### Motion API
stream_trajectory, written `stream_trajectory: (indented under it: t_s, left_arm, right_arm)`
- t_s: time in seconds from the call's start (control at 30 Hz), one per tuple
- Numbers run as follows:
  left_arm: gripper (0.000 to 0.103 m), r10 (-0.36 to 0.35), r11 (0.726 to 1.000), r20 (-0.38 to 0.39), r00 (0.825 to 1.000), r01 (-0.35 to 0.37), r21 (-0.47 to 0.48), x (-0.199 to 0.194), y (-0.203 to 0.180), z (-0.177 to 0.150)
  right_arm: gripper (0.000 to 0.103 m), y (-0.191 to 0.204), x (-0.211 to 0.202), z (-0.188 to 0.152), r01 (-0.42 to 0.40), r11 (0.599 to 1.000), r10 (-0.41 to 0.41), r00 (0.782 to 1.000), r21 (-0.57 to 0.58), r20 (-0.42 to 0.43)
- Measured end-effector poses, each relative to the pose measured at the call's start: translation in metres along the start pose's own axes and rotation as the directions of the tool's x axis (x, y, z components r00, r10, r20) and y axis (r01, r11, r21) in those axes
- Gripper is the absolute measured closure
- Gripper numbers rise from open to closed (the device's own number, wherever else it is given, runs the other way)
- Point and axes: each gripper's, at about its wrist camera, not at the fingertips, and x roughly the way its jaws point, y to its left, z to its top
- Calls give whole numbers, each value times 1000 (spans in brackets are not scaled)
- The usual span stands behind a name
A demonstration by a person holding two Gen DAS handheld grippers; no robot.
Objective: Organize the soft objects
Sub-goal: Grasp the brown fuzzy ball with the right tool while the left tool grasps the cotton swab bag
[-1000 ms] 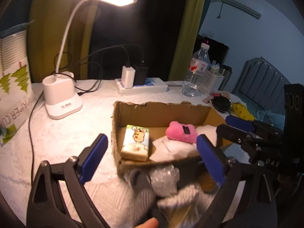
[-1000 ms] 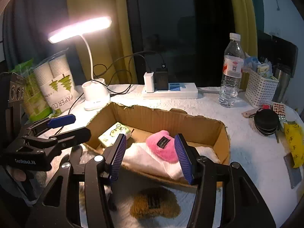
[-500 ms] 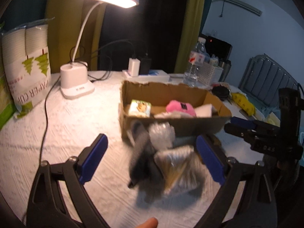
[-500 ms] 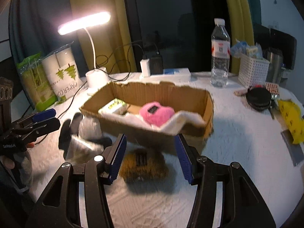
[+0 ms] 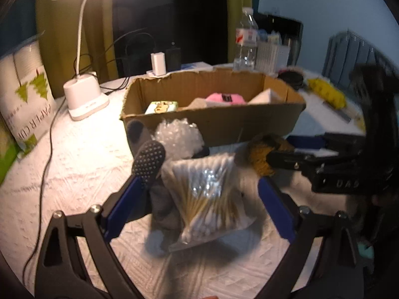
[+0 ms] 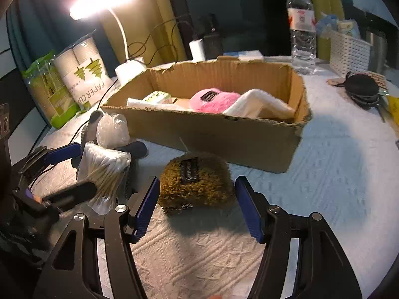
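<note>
Since half a second ago both grippers have been brought lower and closer to the loose items in front of the box. The left gripper [image 5: 199, 199] is spread wide around a clear bag of cotton swabs [image 5: 207, 196] lying on a grey glove [image 5: 147, 159] — nothing is gripped. The right gripper [image 6: 197, 205] is likewise held open, its blue pads either side of a shaggy brown pouch [image 6: 197, 182] without touching it. Everything is set on a white, knit-textured cloth [image 6: 324, 174]. Just behind, a crumpled plastic wrap [image 5: 178, 137] is seen against a torn cardboard box [image 6: 212, 134] — inside it, a pink plush [image 6: 214, 99], a white towel [image 6: 259, 104] and a small printed pack [image 5: 162, 106]. Farther back, a lit desk lamp [image 5: 84, 97], a water bottle [image 6: 301, 25] and a white basket [image 6: 349, 49] are seen before dark curtains.
</note>
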Motion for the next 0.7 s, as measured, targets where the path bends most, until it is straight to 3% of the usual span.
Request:
stream_trajectory:
  t_s: [0.07,0.23,0.27,0.3,0.33,0.4,0.53,0.7]
  left_arm:
    - [8,39,998,-14,999,-39,44,6,-8,-2]
    - [10,50,996,-72,996,-44,73,19,-12,-3]
    - [22,48,996,-73,996,-42,75,19,-12,-3]
    - [36,48,996,-77,996,-42,74,19,-12,-3]
    - [39,51,997,-79,996,-46,68,19,-11,-4]
    - [52,33,998,-75,997,-29,60,16,-11,-4]
    - [55,21,998,-57,998,-17,57,3,-16,-6]
    - [56,5,999,-7,1000,-4,52,-20,-19,-5]
  right_arm:
    - [35,-4,5,1,-7,1000,7,1000,16,-24]
    - [34,-4,15,2,-25,1000,26,998,19,-65]
    - [34,-3,15,2,-21,1000,21,998,11,-65]
    - [40,-1,14,1,-26,1000,26,998,2,-63]
    - [49,1,13,1,-33,999,33,998,-4,-61]
    - [57,2,9,0,-27,999,26,999,-17,-43]
    - [68,5,-2,-4,-20,999,20,1000,-43,-8]
    - [68,7,-18,-11,-26,998,27,999,-64,19]
